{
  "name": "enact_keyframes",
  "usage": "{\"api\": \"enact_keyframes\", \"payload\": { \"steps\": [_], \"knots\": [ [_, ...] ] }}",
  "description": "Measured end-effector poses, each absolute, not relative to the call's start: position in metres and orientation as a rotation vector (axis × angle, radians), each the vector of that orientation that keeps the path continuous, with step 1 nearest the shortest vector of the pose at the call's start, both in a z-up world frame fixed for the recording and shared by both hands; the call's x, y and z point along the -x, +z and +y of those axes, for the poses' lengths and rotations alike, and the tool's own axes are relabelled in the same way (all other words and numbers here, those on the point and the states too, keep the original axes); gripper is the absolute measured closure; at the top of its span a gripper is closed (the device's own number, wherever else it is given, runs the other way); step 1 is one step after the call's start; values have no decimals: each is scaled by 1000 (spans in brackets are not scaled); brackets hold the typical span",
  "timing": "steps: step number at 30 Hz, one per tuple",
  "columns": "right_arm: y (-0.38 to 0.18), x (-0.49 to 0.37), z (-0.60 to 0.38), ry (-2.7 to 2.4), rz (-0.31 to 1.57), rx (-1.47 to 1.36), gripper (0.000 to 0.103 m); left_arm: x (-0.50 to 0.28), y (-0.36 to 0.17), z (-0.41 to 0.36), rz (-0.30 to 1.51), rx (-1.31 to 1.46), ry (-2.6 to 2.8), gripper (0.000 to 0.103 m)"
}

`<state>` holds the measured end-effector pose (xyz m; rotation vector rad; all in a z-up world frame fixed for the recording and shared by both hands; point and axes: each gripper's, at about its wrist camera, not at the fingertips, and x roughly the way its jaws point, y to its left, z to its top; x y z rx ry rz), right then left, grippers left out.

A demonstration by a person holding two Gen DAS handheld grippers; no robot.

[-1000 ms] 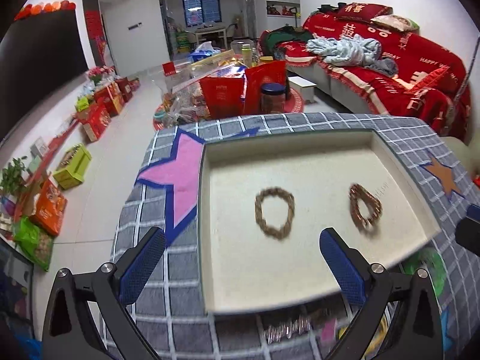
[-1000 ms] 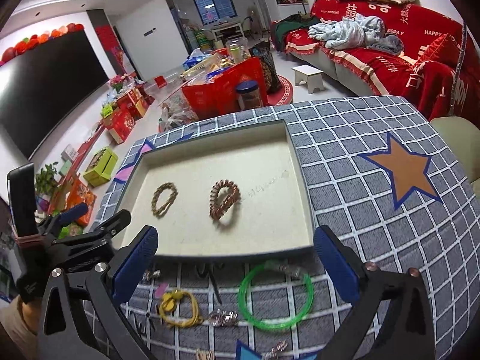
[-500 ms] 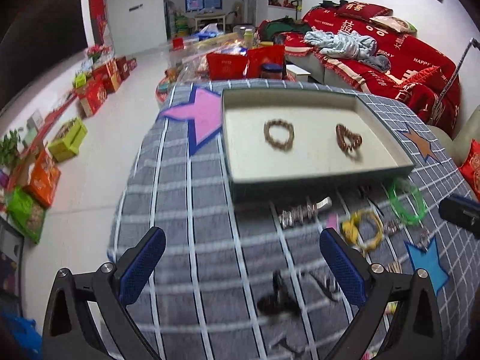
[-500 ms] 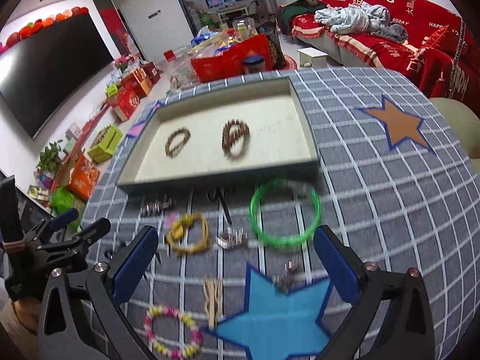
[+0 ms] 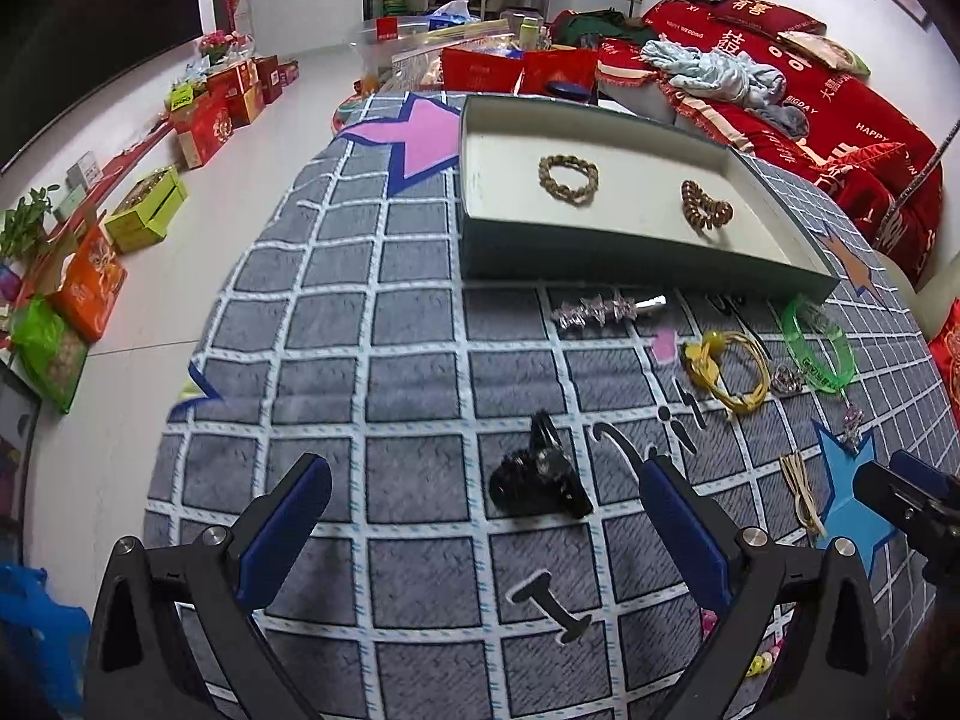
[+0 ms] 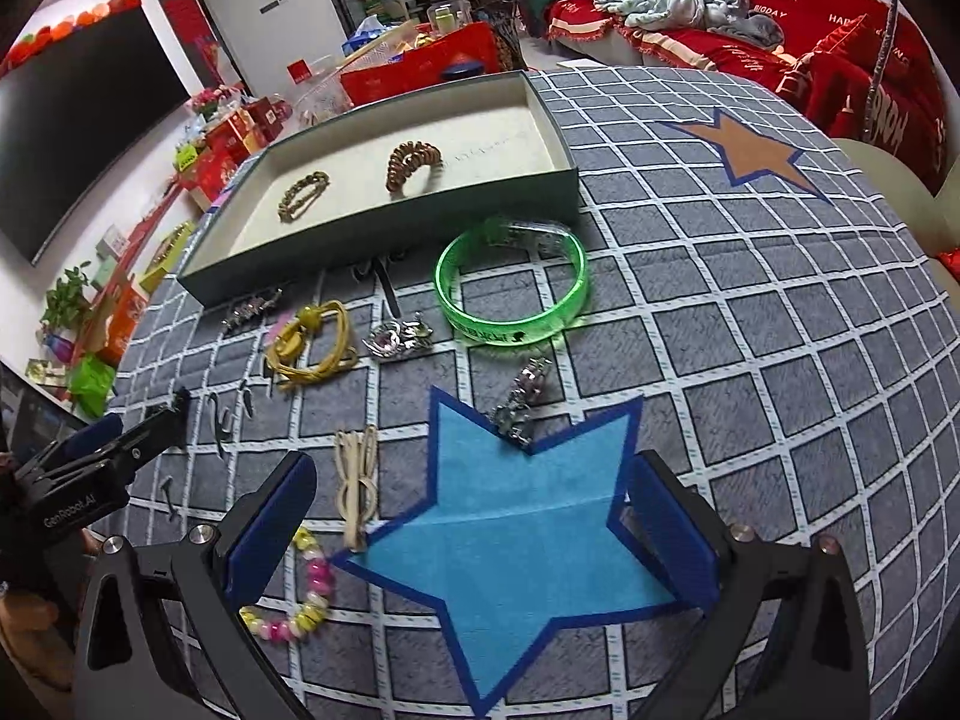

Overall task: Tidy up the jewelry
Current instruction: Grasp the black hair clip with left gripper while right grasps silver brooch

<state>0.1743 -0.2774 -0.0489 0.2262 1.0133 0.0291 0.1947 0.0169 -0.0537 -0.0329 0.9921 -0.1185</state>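
A shallow cream-lined tray (image 5: 648, 255) (image 6: 384, 222) holds a gold chain bracelet (image 5: 568, 178) (image 6: 303, 195) and a brown bead bracelet (image 5: 703, 207) (image 6: 411, 163). Loose pieces lie on the grey checked cloth in front of it: a green bangle (image 6: 510, 285) (image 5: 819, 348), a yellow cord bracelet (image 6: 309, 345) (image 5: 726, 369), a silver clip (image 5: 594, 309), a black hair clip (image 5: 537, 474), a crystal piece (image 6: 522, 399), a beige tie (image 6: 357, 483) and a pink-yellow bead bracelet (image 6: 300, 591). My left gripper (image 5: 486, 516) is open just short of the black clip. My right gripper (image 6: 471, 531) is open over the blue star.
The table's left edge drops to a floor with boxes and bags (image 5: 90, 276). A red sofa (image 5: 840, 114) stands at the back right. Small black hairpins (image 6: 222, 414) lie near the left gripper's tip (image 6: 96, 462).
Both grippers have pulled back from the tray toward the table's near edge. The loose jewelry on the cloth has come into view. Both stayed open.
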Motion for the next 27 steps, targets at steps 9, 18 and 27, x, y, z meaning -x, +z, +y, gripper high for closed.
{"api": "enact_keyframes", "payload": {
  "steps": [9, 18, 27],
  "knots": [
    [-60, -182, -275, 6, 1022, -205, 0, -195, -59, 10, 998, 16, -69, 0],
    [-59, -195, -272, -66, 996, -151, 22, -199, -61, 6, 1000, 20, -72, 1],
    [-57, -191, -260, -91, 985, -55, 70, -196, -57, -2, 963, -30, -89, 48]
  ]
}}
